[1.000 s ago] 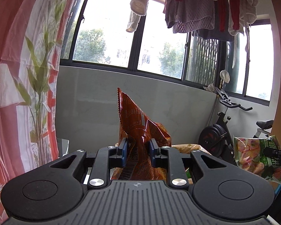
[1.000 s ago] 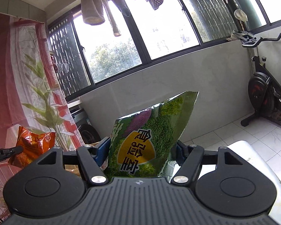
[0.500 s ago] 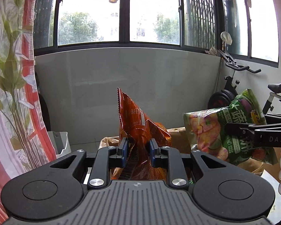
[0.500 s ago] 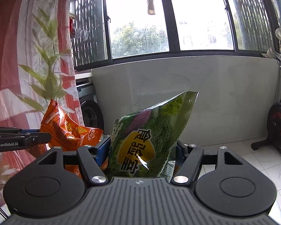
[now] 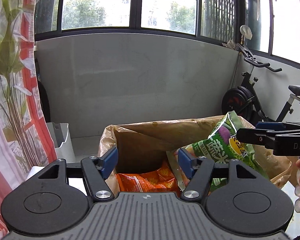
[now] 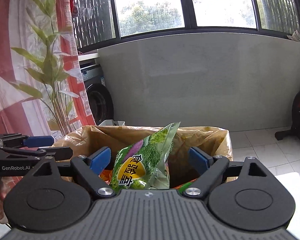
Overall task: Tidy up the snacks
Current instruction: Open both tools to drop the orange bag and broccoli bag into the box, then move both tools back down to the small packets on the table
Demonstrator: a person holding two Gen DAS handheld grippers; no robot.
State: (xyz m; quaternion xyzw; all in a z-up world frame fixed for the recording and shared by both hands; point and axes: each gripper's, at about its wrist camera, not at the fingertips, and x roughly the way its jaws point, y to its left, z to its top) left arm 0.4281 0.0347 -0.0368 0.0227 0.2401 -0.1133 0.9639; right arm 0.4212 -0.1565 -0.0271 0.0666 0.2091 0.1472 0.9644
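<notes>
Both claws have let go since a moment ago: the left gripper [image 5: 148, 163] now gapes wide above the orange bag [image 5: 148, 181], which lies down in the lined box [image 5: 150, 132] just ahead of its fingers. The right gripper [image 6: 150, 161] is wide too, level over the same box. The green bag [image 6: 144, 162] stands tilted between its fingers, touching neither pad.

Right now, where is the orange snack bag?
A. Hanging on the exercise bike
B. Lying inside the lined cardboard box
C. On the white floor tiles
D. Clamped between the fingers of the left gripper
B: the orange snack bag lies down inside the lined cardboard box, below the left gripper, whose fingers stand apart with nothing between them.
</notes>
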